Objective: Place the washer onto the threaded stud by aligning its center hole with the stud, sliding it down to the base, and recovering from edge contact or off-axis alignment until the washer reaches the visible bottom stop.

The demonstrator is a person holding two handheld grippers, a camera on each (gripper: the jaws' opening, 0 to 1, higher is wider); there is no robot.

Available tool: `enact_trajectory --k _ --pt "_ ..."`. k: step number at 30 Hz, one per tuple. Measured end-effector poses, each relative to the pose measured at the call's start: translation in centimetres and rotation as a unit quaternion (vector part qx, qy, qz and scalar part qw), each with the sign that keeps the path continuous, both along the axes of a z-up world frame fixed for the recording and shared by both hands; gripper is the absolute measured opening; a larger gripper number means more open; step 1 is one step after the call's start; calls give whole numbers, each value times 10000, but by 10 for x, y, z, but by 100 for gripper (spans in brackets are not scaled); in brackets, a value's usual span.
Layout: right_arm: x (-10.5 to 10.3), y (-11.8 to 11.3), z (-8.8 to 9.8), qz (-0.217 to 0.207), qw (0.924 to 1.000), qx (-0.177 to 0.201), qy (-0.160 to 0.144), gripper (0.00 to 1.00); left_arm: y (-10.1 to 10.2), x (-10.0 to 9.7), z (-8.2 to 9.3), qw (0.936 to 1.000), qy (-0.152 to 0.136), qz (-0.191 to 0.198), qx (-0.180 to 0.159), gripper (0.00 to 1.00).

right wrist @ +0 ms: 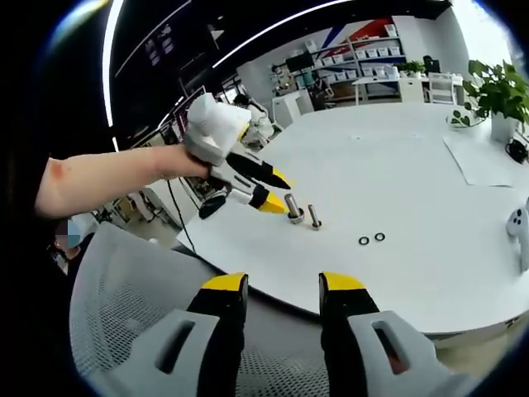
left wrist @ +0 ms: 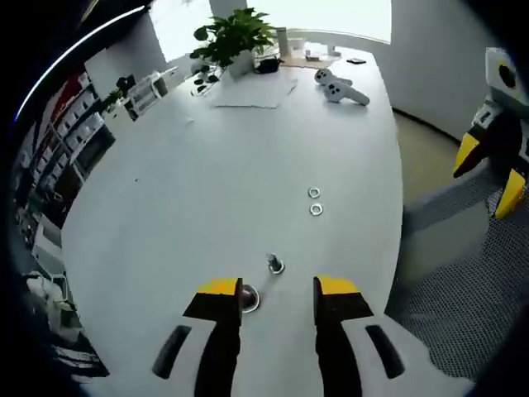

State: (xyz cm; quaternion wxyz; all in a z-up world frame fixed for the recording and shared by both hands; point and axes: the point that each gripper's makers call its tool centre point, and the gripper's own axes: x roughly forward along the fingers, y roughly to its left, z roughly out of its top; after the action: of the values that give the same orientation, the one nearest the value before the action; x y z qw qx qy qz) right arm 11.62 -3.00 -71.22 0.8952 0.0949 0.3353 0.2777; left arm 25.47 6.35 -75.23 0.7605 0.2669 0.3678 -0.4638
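Observation:
Two small metal washers [left wrist: 314, 193] [left wrist: 316, 210] lie side by side on the white table [left wrist: 207, 182], beyond the studs. A thin threaded stud [left wrist: 274, 264] stands upright just ahead of my left gripper [left wrist: 278, 289], which is open with nothing between its jaws. A thicker stud [left wrist: 248, 296] stands right by its left jaw. In the right gripper view a hand holds the left gripper [right wrist: 273, 192] close to both studs [right wrist: 293, 208] [right wrist: 314, 217], with the washers [right wrist: 364, 241] [right wrist: 379, 236] to their right. My right gripper [right wrist: 283, 283] is open, off the table's near edge.
A grey mesh chair [right wrist: 124, 322] sits under my right gripper. A potted plant [left wrist: 235, 37], a paper sheet [left wrist: 252, 91] and white controllers [left wrist: 340, 87] lie at the table's far end. Shelves [left wrist: 70, 132] line the wall on the left.

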Motion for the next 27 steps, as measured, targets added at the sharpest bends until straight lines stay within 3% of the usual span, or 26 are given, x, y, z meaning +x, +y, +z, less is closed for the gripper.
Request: enact_trajectory --k 5,8,12,16,21,25,27 --pt "-1 1 0 29 10000 4 28 37 29 -18 31 9988 -159 316 -325 34" --pt "0 1 2 9 10000 59 -19 37 44 -28 49 9955 -99 705 -633 38" --pt "-1 2 1 56 10000 34 8 37 64 -41 73 9916 -248 926 -868 40" --pt "-2 3 0 98 9999 21 26 37 86 -52 97 9784 -400 1525 -1338 40" --pt "-3 3 0 110 9999 18 33 37 111 -68 111 9540 -557 2281 -1864 40" --pt "-6 5 -1 157 9998 45 113 37 136 -81 114 9382 -879 2853 -1748 41" --pt "-7 7 0 195 9997 72 108 37 140 -88 114 9298 -923 3041 -1858 40"
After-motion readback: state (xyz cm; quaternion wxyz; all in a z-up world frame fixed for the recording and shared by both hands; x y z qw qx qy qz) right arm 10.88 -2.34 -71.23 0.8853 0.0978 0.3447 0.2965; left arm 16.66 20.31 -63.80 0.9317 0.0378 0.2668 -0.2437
